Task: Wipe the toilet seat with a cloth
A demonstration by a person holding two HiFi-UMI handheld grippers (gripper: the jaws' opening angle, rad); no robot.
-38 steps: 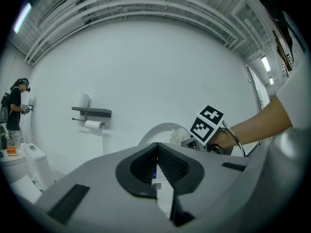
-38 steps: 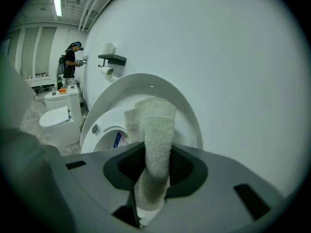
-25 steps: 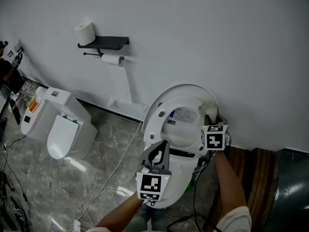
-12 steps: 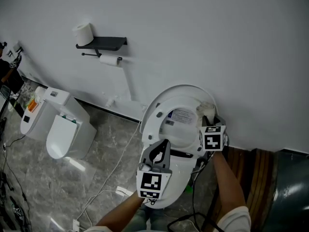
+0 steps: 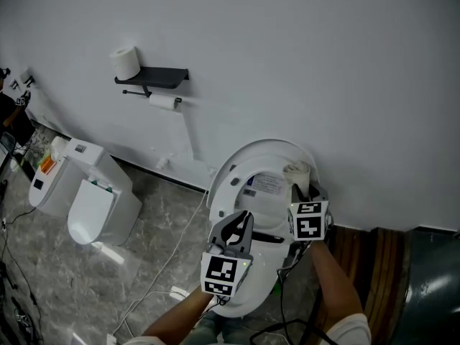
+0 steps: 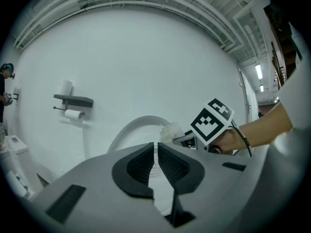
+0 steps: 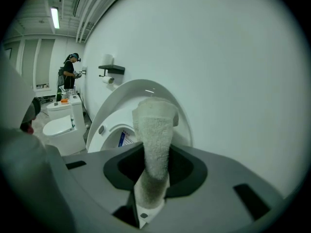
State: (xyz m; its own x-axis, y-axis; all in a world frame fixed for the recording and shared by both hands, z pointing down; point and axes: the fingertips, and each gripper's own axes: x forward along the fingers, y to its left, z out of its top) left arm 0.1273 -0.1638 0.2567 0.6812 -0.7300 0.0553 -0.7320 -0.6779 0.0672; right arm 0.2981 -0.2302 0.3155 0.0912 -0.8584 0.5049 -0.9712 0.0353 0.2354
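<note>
A white toilet is seen against a plain white wall [image 5: 323,63], its white oval toilet seat [image 5: 223,185] raised and leaned back toward that wall. A folded off-white terry cloth [image 5: 296,169] is clamped between the jaws of the right gripper [image 5: 300,189]. In the right gripper view the pads are closed on the cloth's lower part, and its rounded top stands up past the jaws. The cloth's top is held at the upper right part of the raised seat's rim. Whether it presses on the surface cannot be told. The right gripper is carried by a bare forearm that reaches in from the lower right, just beside the toilet's right side, with the gripper aimed at the raised seat.

The left gripper [image 5: 237,225] is held over the front of the white toilet bowl [image 5: 251,286] by a forearm that enters from the bottom edge. It is pointed level at the wall. In the left gripper view its jaws are drawn together, and nothing is held between them.

A second white toilet [image 5: 90,196] stands well apart to the left on the grey marbled floor [image 5: 165,228]. A black wall shelf [image 5: 154,75] bearing a white paper roll [image 5: 126,62] is mounted above it.
</note>
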